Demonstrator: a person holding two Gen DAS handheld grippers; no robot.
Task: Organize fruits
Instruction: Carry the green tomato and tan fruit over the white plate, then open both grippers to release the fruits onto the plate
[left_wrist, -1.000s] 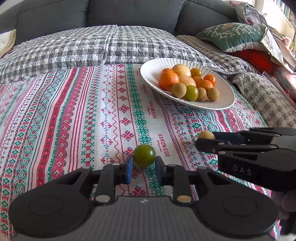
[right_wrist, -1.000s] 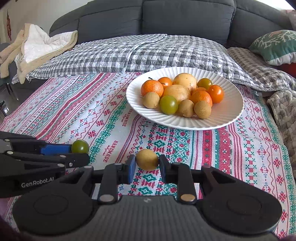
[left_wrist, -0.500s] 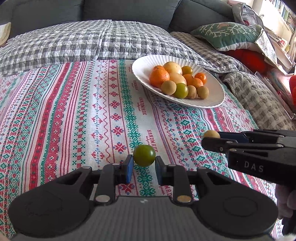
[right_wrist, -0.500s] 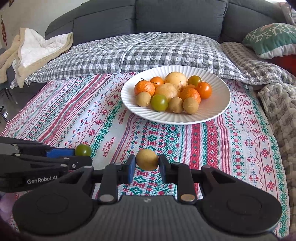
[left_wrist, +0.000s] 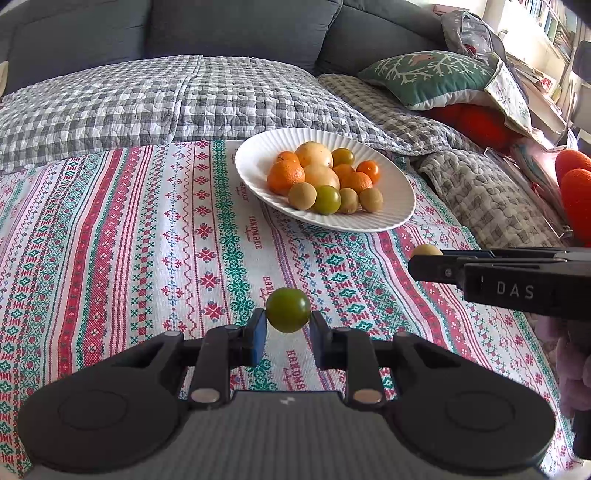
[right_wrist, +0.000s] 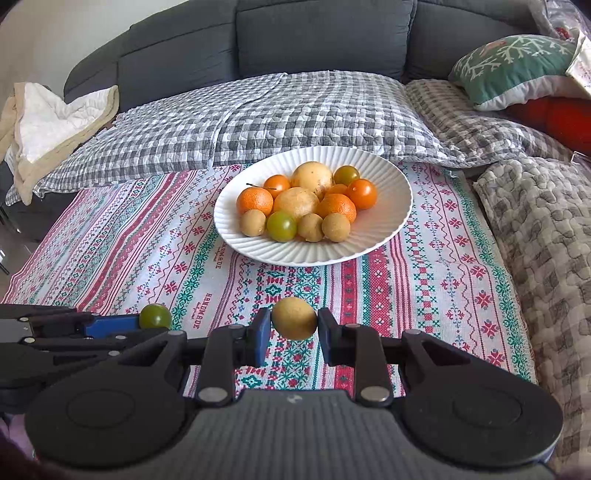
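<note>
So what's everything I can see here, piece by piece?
plate: one, white, ribbed, on the far part of the patterned cloth
fruit on the plate: about eleven, orange, yellow, tan and green, heaped together
patterned cloth: one, red, green and white, spread flat
checked quilt: one, grey and white, behind the cloth
sofa: one, dark grey, at the back
cushion: one, green and white, right
green fruit: one, between the left gripper jaws
tan fruit: one, between the right gripper jaws
</note>
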